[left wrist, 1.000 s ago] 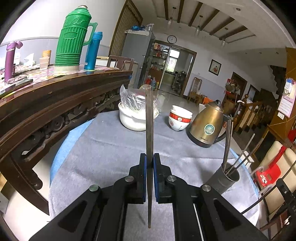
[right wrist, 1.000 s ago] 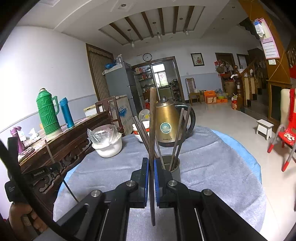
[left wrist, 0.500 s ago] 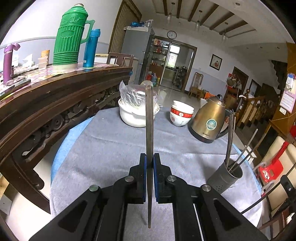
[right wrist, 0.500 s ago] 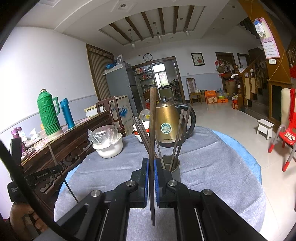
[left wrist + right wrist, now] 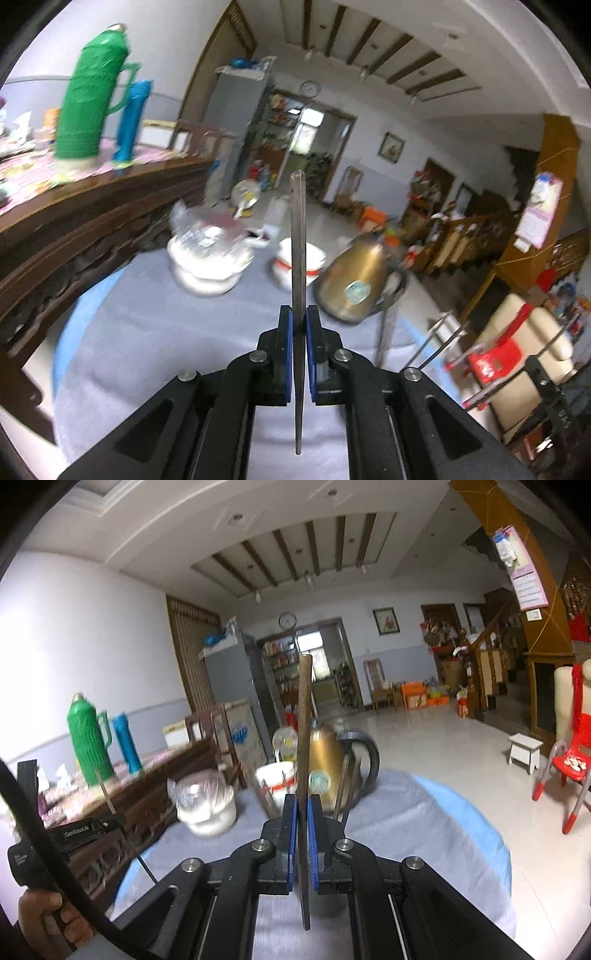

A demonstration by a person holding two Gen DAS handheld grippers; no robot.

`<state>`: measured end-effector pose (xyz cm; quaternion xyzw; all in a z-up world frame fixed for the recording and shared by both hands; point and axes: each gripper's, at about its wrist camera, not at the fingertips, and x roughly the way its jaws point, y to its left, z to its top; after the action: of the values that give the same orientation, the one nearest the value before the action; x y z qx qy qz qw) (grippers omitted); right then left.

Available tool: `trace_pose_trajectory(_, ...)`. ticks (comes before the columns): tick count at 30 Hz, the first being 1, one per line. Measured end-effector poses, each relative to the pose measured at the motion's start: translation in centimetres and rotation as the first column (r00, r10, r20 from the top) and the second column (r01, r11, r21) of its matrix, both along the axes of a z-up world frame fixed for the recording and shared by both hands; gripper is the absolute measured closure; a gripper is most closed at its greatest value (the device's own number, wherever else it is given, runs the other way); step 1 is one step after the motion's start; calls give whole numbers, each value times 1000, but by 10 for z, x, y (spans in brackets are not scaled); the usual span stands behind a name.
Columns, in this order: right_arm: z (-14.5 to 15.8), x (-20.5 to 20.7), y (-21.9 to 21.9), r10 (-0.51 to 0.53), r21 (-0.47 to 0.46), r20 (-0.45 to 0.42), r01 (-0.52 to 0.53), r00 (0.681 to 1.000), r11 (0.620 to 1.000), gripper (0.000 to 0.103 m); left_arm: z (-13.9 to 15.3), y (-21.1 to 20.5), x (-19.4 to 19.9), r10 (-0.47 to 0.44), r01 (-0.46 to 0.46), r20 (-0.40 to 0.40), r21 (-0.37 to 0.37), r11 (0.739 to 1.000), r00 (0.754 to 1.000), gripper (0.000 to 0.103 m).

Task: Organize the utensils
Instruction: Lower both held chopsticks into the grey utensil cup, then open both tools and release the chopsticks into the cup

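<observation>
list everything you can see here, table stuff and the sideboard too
chopstick: 2, dark, one upright in each gripper
kettle: 1, gold with black handle, far side of table
utensil holder chopsticks: several, dark, in front of the kettle; holder itself hidden
bowls: small stack, white with red band, left of kettle
covered bowl: 1, white under clear plastic, table's left side
tablecloth: 1, grey over blue, on the table
green thermos: 1, on wooden sideboard
blue flask: 1, beside the thermos
red chair: 1, on the floor at right
left gripper: black, blue pads, shut on a chopstick
right gripper: same, shut on a chopstick
hand: holding the left gripper's handle
</observation>
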<state>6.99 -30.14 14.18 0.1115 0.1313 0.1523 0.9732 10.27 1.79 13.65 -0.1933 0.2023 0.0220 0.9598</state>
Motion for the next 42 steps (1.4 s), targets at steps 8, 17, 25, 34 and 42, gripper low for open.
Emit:
trace_pose_trajectory(8, 15, 53, -4, -19, 21, 52, 18, 998, 1000, 97, 23, -49, 51, -76, 76, 86, -1, 997, 993, 96)
trace_pose_trajectory(17, -21, 97, 5, -4, -3, -28, 4, 1000, 1000, 97, -8, -88, 99, -125, 125, 22, 15, 992, 992, 96)
trace_pose_trajectory(25, -46, 112, 4, 10, -10, -92, -11, 996, 1000, 97, -33, -102, 113, -163, 164, -36, 33, 986, 986, 96)
trace_pose_trajectory(34, -69, 118, 12, 31, -34, -179, -38, 983, 999, 97, -53, -113, 112, -210, 216, -112, 49, 975, 971, 96)
trace_pose_trajectory(42, -67, 117, 12, -17, -101, -217, -5, 976, 995, 82, -35, -99, 89, -201, 204, -99, 23, 979, 974, 56)
